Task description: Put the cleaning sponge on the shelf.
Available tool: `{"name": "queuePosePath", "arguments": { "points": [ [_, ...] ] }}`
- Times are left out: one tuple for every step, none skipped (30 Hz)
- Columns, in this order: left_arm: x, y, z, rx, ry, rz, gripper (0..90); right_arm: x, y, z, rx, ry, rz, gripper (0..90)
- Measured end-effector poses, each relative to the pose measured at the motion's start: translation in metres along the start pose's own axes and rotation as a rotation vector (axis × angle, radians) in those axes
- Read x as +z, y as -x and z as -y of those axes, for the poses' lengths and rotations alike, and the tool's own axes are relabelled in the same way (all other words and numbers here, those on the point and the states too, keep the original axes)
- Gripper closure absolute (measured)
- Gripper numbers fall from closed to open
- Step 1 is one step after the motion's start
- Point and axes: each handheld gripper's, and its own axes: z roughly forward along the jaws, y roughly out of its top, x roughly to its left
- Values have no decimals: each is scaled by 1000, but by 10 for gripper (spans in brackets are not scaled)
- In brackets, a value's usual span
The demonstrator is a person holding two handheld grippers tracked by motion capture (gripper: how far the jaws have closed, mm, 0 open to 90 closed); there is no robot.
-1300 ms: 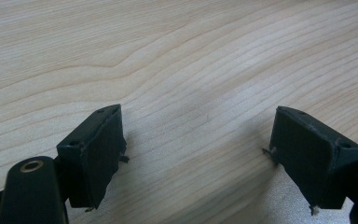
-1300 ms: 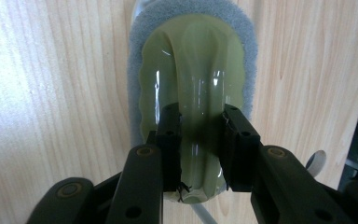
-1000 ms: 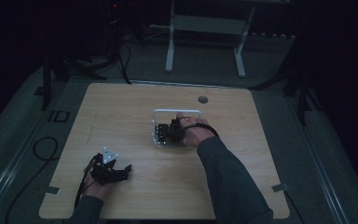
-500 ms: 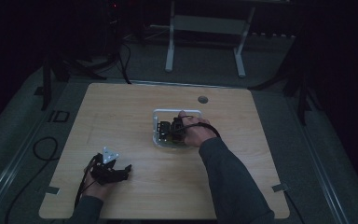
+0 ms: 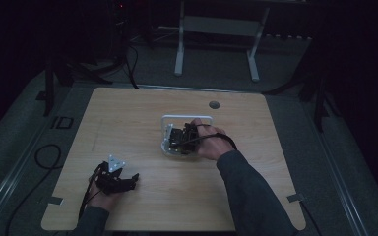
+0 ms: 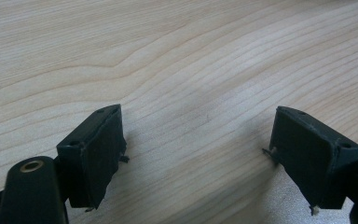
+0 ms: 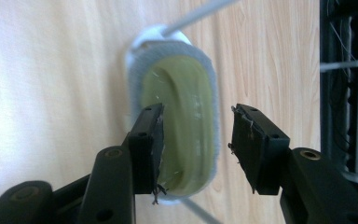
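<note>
Pale woodgrain table (image 5: 142,118); oval yellow-green basket (image 7: 182,112), rim fuzzy.

The right gripper (image 5: 177,140) now sits slightly higher in the middle of the high view's frame than a second ago, lifted a little off the white-rimmed, yellow-green object (image 7: 179,126). Its jaws have just been opening and now stand wide apart, gripping nothing.
</note>
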Motion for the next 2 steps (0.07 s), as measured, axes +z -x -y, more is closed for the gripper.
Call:
{"name": "queuePosePath", "arguments": {
  "points": [
    [0,0,0,0,0,0,179,-4,-2,1,3,6,3,524],
    [0,0,0,0,1,0,179,-9,-5,3,13,18,1,517]
  ]
}}
